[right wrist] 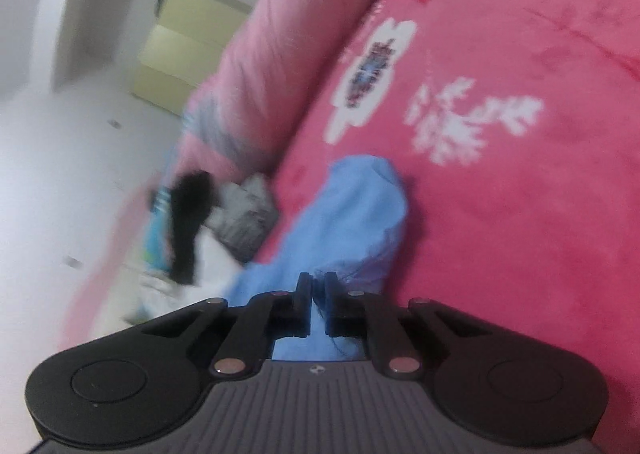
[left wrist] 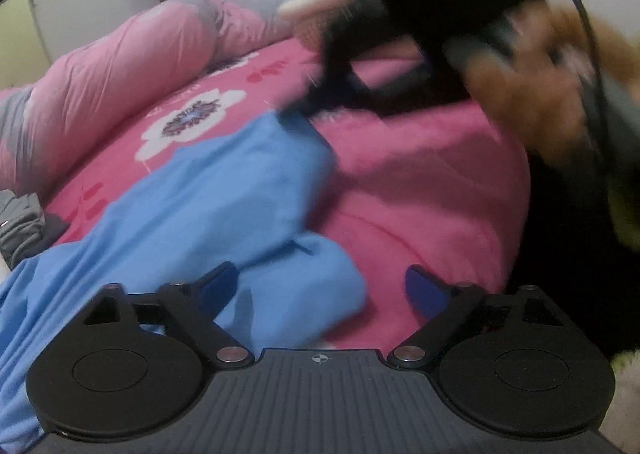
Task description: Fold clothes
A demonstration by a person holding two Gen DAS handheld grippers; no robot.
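One blue garment (left wrist: 208, 189) on pink bedspread (left wrist: 420, 173).

Blue garments: one, a light blue cloth (left wrist: 208, 189) lay crumpled on the bed, also seen in the right wrist view (right wrist: 360, 205).
Grippers: two; the left gripper (left wrist: 320, 290) stood with its fingers wide apart, and the right gripper (right wrist: 318, 294) was pinched on the blue cloth.
Pink bedsheets: one, with white flower prints (left wrist: 420, 181).
Rolled pink quilts: one (left wrist: 120, 69), lying along the far edge of the bed.
Grey folded items: one (right wrist: 248, 213), near the quilt's end.
Black items beside it: one (right wrist: 188, 213), too blurred to identify.
Yellow-green cabinets: one (right wrist: 180, 45), against the wall.
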